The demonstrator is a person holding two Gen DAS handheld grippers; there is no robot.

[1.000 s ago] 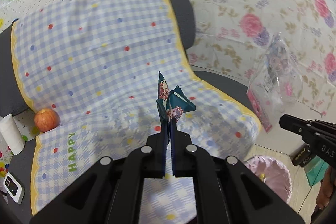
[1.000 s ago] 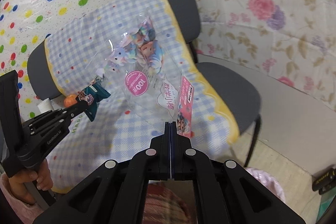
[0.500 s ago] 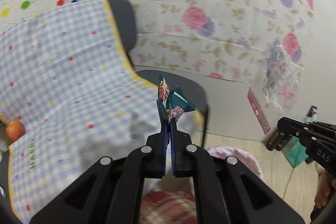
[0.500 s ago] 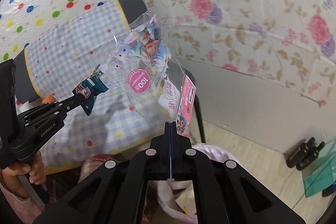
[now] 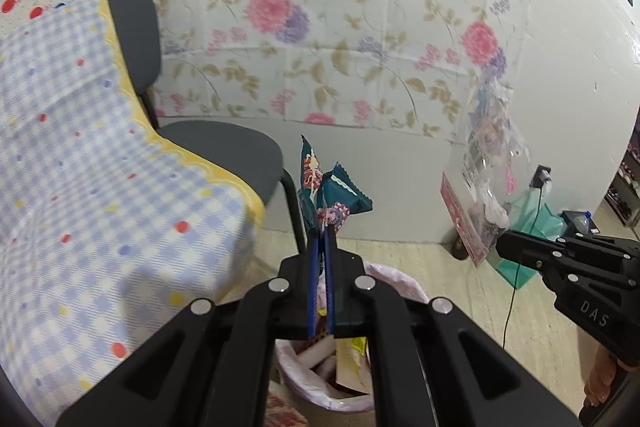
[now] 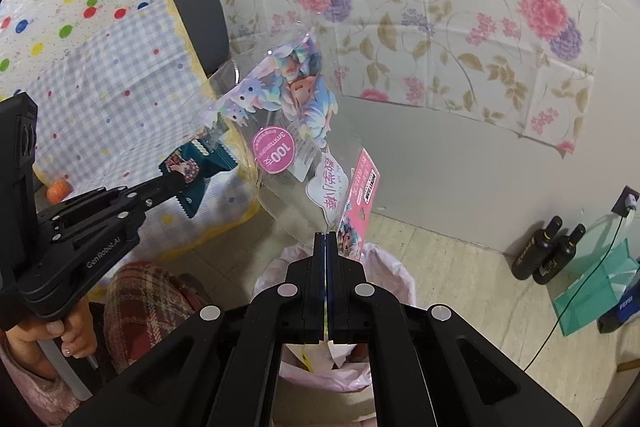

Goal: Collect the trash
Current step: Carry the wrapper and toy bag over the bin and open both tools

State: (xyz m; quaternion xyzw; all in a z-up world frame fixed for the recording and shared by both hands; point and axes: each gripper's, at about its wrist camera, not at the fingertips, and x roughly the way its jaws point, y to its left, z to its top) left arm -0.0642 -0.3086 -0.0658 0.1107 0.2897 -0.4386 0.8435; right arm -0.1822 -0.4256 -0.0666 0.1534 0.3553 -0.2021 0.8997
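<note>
My left gripper (image 5: 320, 233) is shut on a dark teal snack wrapper (image 5: 326, 191), held just above a pink-lined trash bin (image 5: 384, 279) with rubbish inside. My right gripper (image 6: 326, 237) is shut on a clear plastic toy bag (image 6: 296, 131) with a pink label, held over the same bin (image 6: 384, 271). The left gripper (image 6: 176, 183) with the wrapper (image 6: 196, 167) shows at the left of the right wrist view. The right gripper (image 5: 500, 247) with the bag (image 5: 488, 171) shows at the right of the left wrist view.
A grey chair (image 5: 224, 151) draped with a blue checked cloth (image 5: 80, 167) stands left of the bin. An orange fruit (image 6: 58, 189) lies on it. Two dark bottles (image 6: 548, 251), a green bag (image 6: 596, 287) and a cable (image 6: 560, 315) sit on the floor at right.
Both grippers have swung right, away from the chair seat, carrying the wrapper and the bag. The trash bin has come into view directly beneath them.
</note>
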